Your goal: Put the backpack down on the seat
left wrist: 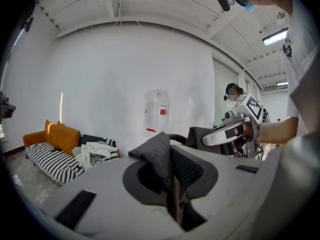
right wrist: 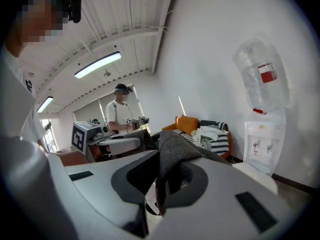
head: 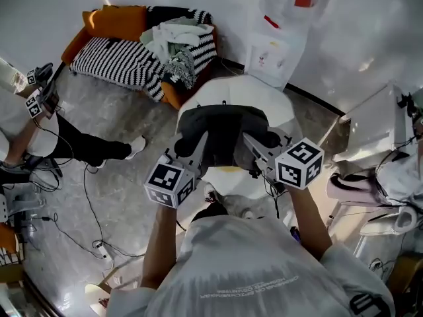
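Note:
A dark grey backpack (head: 223, 132) hangs between my two grippers, just above a white rounded seat (head: 235, 92). My left gripper (head: 198, 145) is shut on a fold of the backpack's fabric (left wrist: 161, 154) at its left side. At the other side, my right gripper (head: 255, 145) is shut on another fold of the same fabric (right wrist: 170, 164). In the left gripper view the jaws (left wrist: 173, 184) pinch the cloth, and the right gripper (left wrist: 227, 134) shows across from it. The right gripper's jaws (right wrist: 160, 184) clamp the cloth in its own view too, with the seat (right wrist: 255, 176) beyond.
An orange sofa (head: 109, 25) with striped cushions and a heap of clothes (head: 173, 41) stands at the back left. A water dispenser (head: 277, 41) is against the wall behind the seat. A second person (head: 86, 147) sits at the left among floor cables (head: 73, 223). A table (head: 373, 127) is at the right.

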The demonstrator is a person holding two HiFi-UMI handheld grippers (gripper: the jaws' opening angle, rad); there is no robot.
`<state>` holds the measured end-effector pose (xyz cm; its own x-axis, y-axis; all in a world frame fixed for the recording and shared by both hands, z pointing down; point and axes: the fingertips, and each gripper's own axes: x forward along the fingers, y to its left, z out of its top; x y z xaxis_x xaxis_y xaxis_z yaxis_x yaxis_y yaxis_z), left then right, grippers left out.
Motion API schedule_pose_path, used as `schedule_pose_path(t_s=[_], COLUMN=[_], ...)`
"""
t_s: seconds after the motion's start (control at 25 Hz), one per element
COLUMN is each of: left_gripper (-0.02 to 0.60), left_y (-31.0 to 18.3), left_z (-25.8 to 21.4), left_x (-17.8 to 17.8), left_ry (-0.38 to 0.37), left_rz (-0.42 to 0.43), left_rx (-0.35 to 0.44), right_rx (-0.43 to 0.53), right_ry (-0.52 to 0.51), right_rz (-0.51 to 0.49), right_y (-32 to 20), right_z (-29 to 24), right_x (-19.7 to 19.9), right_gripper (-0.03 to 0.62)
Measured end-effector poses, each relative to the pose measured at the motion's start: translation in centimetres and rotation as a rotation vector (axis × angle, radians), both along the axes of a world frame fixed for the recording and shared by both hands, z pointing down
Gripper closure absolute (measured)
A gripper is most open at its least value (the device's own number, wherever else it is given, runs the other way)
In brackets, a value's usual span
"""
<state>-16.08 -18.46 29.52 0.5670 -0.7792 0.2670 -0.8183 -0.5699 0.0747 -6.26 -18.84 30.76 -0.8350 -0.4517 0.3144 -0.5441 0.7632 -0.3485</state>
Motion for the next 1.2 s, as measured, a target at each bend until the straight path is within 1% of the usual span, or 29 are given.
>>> schedule_pose_path(t_s=[0.32, 0.56, 0.68, 0.76, 0.88, 1.08, 1.2], left_gripper=[0.525, 0.525, 0.525, 0.525, 0.525, 0.525, 0.525], left_y=[-4.0, -5.3, -6.1, -6.3, -6.4, -7.5, -8.0], left_z=[3.0, 4.8, 6.0, 6.9, 8.0, 9.5, 11.0], left_x=[-2.6, -3.3, -3.9, -4.1, -3.8, -3.8, -3.3], left_ry=[0.020, 0.035, 0.045, 0.045, 0.048, 0.035, 0.031], left_rz=[0.022, 0.044, 0.040, 0.041, 0.051, 0.057, 0.057], left_rx=[-0.048, -0.112, -0.101, -0.107, -0.123, -0.117, -0.127], right_rx=[-0.043, -0.081, -0.091, -0.099, -0.105, -0.109, -0.126], right_ry=[0.035, 0.049, 0.056, 0.056, 0.057, 0.045, 0.041], right_rz=[0.052, 0.091, 0.098, 0.107, 0.139, 0.179, 0.192], right_y=[-4.0, -5.2, -5.7, -5.9, -6.1, -6.9, -7.0], right_z=[2.6, 4.5, 5.5, 6.4, 7.6, 9.0, 10.6], right_x=[-2.6, -3.4, -3.9, -4.1, -3.8, -3.7, -3.3], right_gripper=[0.563, 0.563, 0.563, 0.563, 0.563, 0.563, 0.563])
